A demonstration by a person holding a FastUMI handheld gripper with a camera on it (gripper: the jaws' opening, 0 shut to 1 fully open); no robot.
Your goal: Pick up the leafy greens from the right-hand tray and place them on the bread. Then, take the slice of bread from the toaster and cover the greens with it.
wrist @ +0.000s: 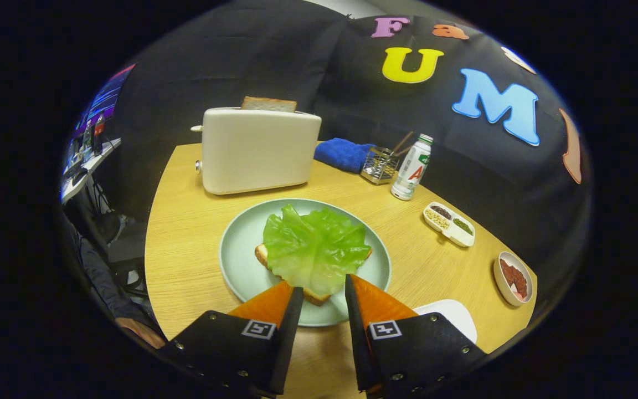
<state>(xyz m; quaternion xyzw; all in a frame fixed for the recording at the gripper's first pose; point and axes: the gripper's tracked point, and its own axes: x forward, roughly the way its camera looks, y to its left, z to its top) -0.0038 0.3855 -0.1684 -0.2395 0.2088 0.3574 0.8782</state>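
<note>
Cream-coloured, the toaster (256, 149) stood behind the plate (236, 249) to its left, a bread slice (268, 103) still poking from its slot. On the plate the lettuce leaf (315, 248) already covered the bottom bread (263, 255), so only the covering step looked left. The gripper (323, 291) hung at the plate's near rim, fingers apart and empty, the leaf just ahead of them.

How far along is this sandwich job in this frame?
Done: the leafy greens already lie on the bread on the green plate. In hand: nothing; the tool is open, its fingers apart just short of the leaf's near edge. Left: the second bread slice is still sticking up from the toaster beyond the plate and must be lifted out and laid over the greens.
</note>
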